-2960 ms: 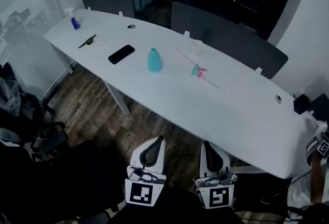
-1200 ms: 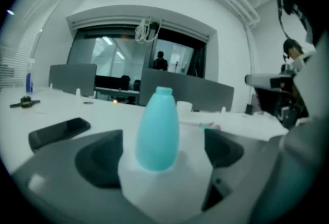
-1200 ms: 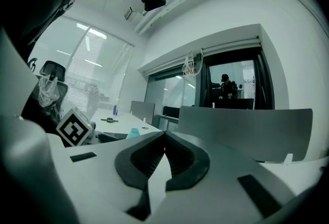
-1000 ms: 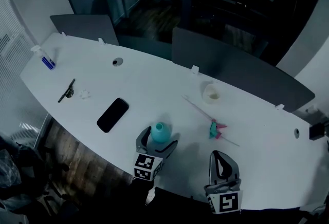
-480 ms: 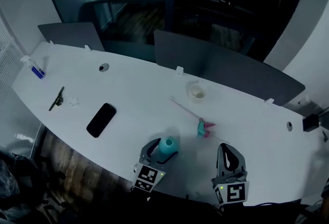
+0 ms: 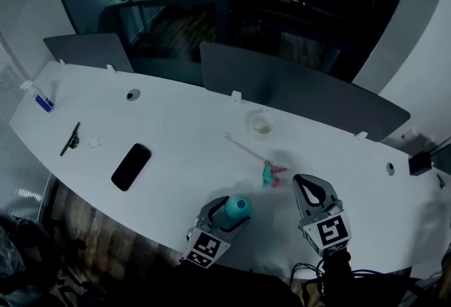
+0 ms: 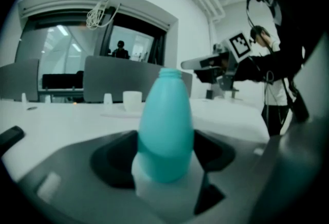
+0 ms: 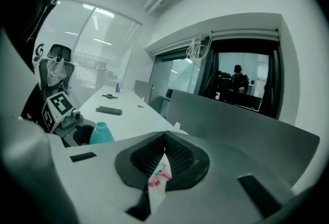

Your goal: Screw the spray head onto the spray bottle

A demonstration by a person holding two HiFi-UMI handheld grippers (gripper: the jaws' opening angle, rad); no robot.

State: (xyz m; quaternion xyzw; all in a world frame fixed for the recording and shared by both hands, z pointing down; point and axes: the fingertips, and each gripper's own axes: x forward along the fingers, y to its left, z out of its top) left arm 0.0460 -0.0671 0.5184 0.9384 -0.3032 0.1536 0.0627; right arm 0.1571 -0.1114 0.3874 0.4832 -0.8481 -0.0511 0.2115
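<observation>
Having just closed in, the jaws of the left gripper (image 6: 221,217) are clamped on the spray bottle (image 6: 238,208), its base hidden. The right gripper (image 6: 312,189) is held near level, jaws together, empty; the spray head (image 6: 270,173) is seen at its ten o'clock.

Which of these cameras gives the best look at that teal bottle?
The left gripper view: the teal spray bottle fills the middle, close up, from neck to belly. The head view shows it small, from above, mostly its top. The right gripper view shows only a tiny part of it at the left.
</observation>
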